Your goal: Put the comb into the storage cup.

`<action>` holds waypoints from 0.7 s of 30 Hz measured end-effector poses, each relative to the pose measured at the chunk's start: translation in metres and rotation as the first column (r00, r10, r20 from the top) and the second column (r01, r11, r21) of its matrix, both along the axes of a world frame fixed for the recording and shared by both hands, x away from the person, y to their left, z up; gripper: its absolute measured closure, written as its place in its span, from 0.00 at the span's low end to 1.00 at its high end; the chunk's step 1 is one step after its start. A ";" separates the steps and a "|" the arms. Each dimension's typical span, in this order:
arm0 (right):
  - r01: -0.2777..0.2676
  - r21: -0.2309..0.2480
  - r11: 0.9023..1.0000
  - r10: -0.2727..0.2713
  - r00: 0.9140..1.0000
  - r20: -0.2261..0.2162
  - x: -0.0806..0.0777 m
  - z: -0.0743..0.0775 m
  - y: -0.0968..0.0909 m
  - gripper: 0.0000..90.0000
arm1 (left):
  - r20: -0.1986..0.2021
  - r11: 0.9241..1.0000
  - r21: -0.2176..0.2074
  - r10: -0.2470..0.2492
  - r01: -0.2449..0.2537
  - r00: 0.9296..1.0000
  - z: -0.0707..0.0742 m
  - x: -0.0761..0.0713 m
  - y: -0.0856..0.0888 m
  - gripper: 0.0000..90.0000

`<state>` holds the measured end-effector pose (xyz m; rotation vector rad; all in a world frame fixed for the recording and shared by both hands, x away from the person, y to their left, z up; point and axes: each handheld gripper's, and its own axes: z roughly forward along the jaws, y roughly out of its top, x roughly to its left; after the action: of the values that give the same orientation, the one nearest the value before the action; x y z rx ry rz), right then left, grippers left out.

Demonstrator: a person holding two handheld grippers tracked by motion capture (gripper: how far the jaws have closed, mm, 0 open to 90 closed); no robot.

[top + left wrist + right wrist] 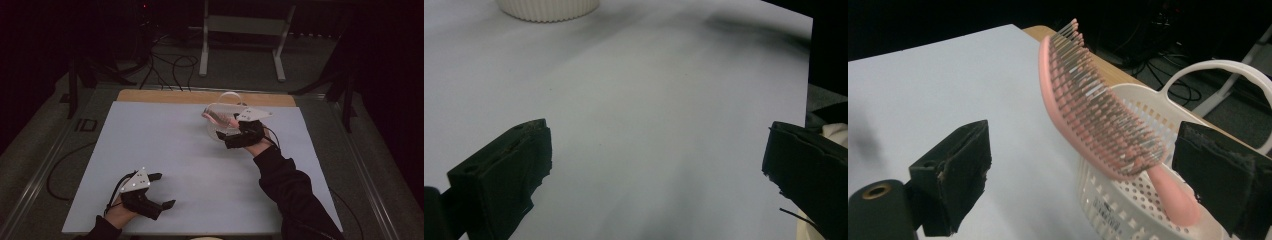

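1. Nearest the high camera, at the tabletop's [200, 150] front left, the left gripper [162, 191] rests on the pale sheet with its jaws spread wide and nothing between them.
2. Smooth, matte, light grey-white sheeting covers the tabletop, leaving a wooden strip [200, 96] bare along the far edge; beyond it lie a dark room, a grey floor, loose cables [170, 67] and a white metal frame [242, 30].
3. Just past the left gripper's jaws, its own view catches the base of a ribbed white cup [549, 9] at the sheet's edge.
4. Farther right and well apart, the right gripper [231, 127] hovers at a white perforated plastic basket [1148, 200] with a looped handle.
5. Between its jaws, which stand wide apart and do not clamp, sits a pink hairbrush [1098, 120]: curved, rows of thin bristles, handle end down in the basket, head rising tilted above the rim.
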<state>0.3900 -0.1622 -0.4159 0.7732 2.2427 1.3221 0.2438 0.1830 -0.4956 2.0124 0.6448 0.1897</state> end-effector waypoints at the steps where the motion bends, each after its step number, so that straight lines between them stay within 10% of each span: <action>1: 0.000 -0.001 1.000 0.000 1.000 0.001 -0.001 0.000 -0.002 0.10 | 0.001 1.000 0.000 0.000 0.000 1.000 0.000 0.000 0.000 0.00; 21: 0.008 0.026 1.000 -0.008 1.000 -0.019 -0.038 -0.016 -0.040 0.09 | 0.002 1.000 0.001 0.007 -0.007 1.000 0.002 -0.003 0.005 0.00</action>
<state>0.3523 -0.2024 -0.4320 0.8064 2.2389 1.3481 0.2408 0.1879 -0.4934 2.0104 0.6509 0.1965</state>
